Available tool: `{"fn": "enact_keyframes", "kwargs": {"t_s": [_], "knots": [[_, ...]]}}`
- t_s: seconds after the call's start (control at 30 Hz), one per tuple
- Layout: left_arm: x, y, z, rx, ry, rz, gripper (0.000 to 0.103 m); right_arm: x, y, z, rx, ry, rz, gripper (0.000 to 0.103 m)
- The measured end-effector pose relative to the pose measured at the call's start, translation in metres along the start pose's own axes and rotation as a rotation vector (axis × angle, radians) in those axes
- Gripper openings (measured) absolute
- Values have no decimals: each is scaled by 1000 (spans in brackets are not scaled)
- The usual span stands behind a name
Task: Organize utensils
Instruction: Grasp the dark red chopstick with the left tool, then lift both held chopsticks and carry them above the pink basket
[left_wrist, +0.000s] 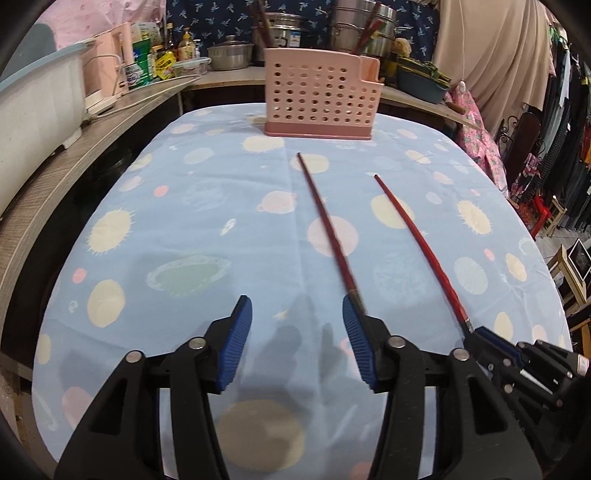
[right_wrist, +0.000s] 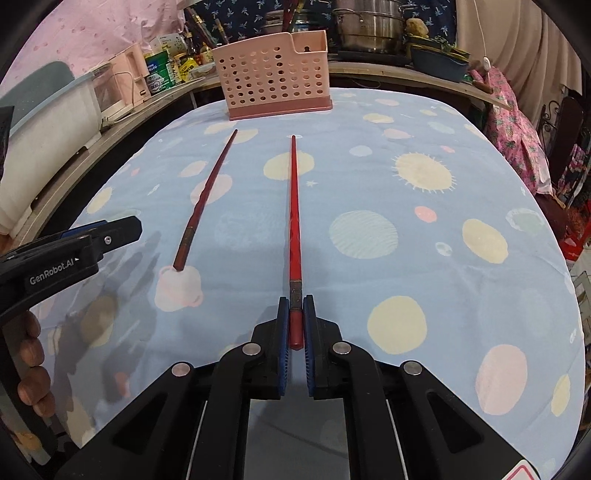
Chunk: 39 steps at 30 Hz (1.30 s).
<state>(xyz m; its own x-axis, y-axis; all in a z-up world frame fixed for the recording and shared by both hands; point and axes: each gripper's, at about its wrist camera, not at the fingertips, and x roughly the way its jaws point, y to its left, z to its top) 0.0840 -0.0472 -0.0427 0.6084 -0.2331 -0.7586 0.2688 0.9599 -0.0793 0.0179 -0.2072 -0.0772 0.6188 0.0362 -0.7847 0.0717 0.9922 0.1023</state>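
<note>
With your right gripper (right_wrist: 294, 314) clamped on the bright red chopstick's (right_wrist: 293, 206) thick end, lift it level toward the pink perforated plastic utensil holder (right_wrist: 275, 83) at the tabletop's far edge, while your left gripper (left_wrist: 297, 325) hangs half-open, empty, beside the darker red chopstick (left_wrist: 325, 221).

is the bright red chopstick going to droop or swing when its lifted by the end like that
Probably no droop: the bright red chopstick runs straight and thin, so likely stiff and light. It may pivot, since the right gripper pinches only its thick end. Its glossy finish could slip.

The dark chopstick's (left_wrist: 325, 225) butt end is hidden behind the left claw (left_wrist: 297, 343).
</note>
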Motion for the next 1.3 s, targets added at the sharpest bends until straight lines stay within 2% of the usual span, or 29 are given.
{"fn": "enact_keyframes", "kwargs": {"t_s": [0.27,0.53,0.67,0.8,0.83,1.13,1.3], "knots": [[24,-26,4,30,28,-16,52,-5,-16,-5,38,-4,2,7],[37,-23,-1,20,54,15,51,-4,-16,-4,40,-6,13,7],[35,-21,-3,31,45,25,39,-4,-17,-5,40,-6,14,7],[32,-17,-6,37,43,10,12,-4,-16,-5,41,-6,15,7],[31,-17,-7,40,43,6,8,-4,-16,-5,40,-7,15,7],[21,-12,-16,41,45,-9,7,-5,-13,-6,35,-7,15,7],[2,-5,-15,32,27,-11,7,-13,-9,-4,26,-20,22,7]]}}
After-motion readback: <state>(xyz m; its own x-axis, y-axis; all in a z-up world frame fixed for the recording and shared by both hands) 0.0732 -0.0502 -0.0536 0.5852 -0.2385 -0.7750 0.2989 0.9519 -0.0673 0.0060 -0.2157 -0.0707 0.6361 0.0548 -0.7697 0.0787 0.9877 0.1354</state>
